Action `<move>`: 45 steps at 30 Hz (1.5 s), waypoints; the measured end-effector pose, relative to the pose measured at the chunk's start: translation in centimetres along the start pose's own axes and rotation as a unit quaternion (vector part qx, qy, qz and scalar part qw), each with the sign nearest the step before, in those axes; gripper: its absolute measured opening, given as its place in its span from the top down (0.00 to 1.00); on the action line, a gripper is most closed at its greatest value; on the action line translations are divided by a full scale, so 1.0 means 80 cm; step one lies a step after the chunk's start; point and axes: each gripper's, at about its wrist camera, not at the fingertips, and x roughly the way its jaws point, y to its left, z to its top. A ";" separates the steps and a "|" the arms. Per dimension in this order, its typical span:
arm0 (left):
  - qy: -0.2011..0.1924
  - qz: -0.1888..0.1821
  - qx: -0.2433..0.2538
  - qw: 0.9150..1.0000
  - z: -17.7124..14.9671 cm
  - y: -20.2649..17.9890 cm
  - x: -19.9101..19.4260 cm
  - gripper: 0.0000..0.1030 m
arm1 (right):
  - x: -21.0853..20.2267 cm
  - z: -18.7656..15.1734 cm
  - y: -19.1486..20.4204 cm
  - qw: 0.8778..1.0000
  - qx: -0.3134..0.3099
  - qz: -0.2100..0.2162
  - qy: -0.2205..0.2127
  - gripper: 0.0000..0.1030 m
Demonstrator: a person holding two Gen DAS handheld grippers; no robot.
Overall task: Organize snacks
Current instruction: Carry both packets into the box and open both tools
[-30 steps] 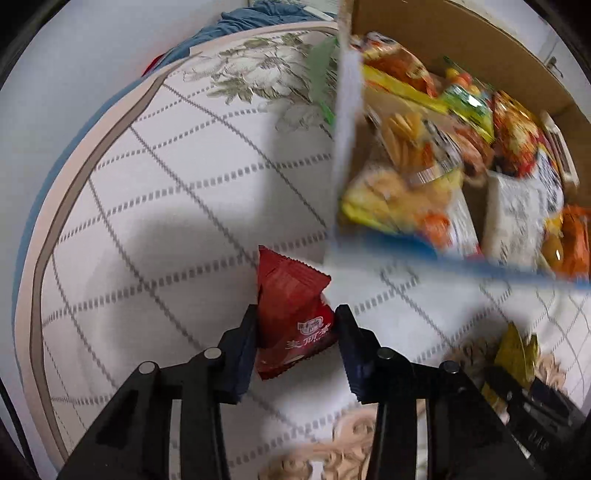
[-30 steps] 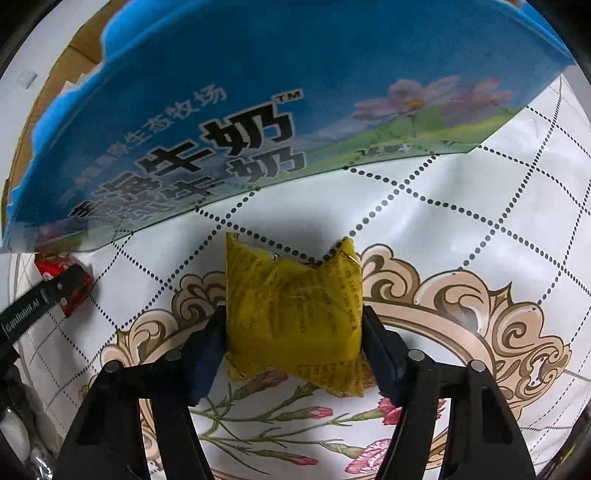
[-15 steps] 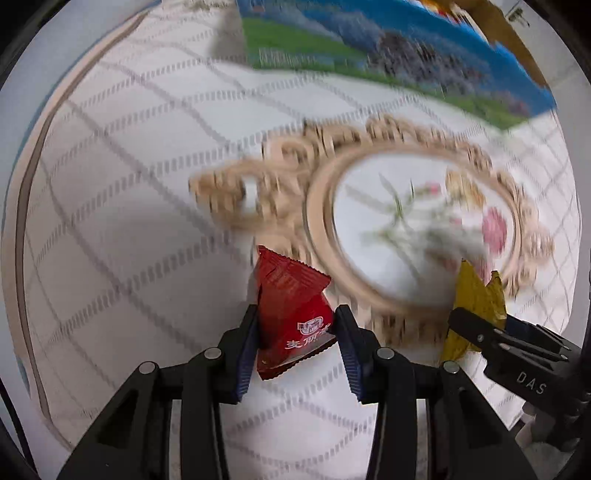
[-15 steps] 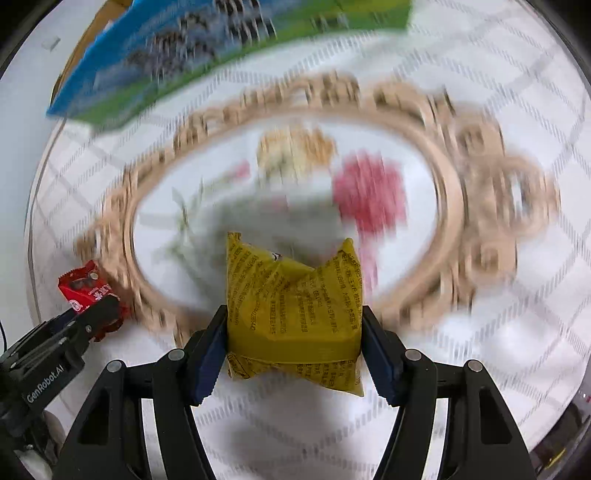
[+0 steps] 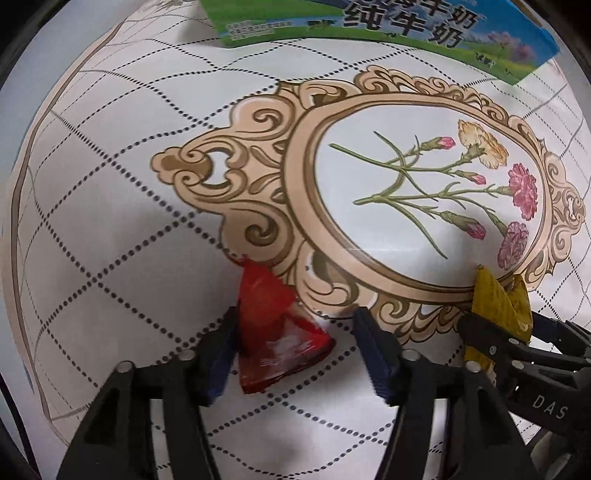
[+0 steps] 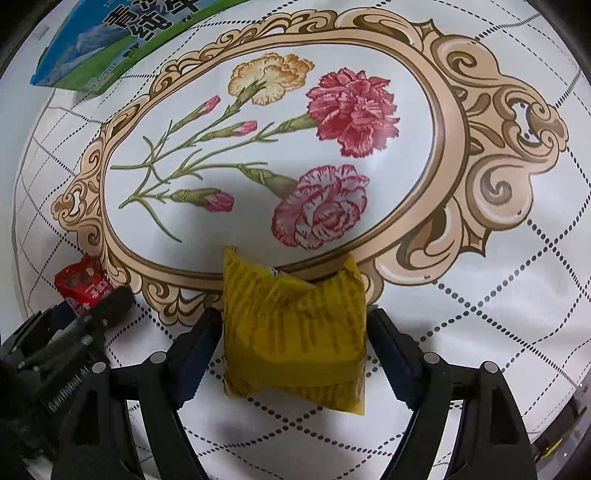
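Red snack packet (image 5: 273, 328): white print. Yellow snack packet (image 6: 295, 332): fine dark text. Tablecloth (image 5: 110, 221): white, dotted diamond grid, tan scrollwork oval framing pink, red, cream carnations on green stems. Milk carton (image 5: 406, 26): blue and green, dark characters. Gripper fingers (image 6: 192, 354): black, dark-blue pads.
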 end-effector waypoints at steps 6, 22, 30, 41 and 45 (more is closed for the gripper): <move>-0.005 0.011 0.001 1.000 0.007 -0.034 -0.002 0.39 | 0.007 0.011 0.004 1.000 0.011 0.006 -0.007 0.17; -0.022 0.027 0.000 0.999 0.016 0.016 -0.031 0.61 | 0.005 0.003 -0.008 0.999 0.027 0.006 -0.025 0.19; -0.032 0.027 -0.001 0.999 0.012 0.024 -0.046 0.64 | -0.006 -0.004 -0.015 0.998 0.015 -0.011 -0.053 0.39; -0.045 -0.020 -0.017 0.999 0.022 0.041 -0.116 0.66 | -0.069 -0.001 -0.016 0.996 0.005 0.033 -0.083 0.40; -0.079 -0.042 -0.017 0.996 0.052 0.042 -0.164 0.66 | -0.112 0.017 -0.013 0.993 -0.001 0.059 -0.107 0.40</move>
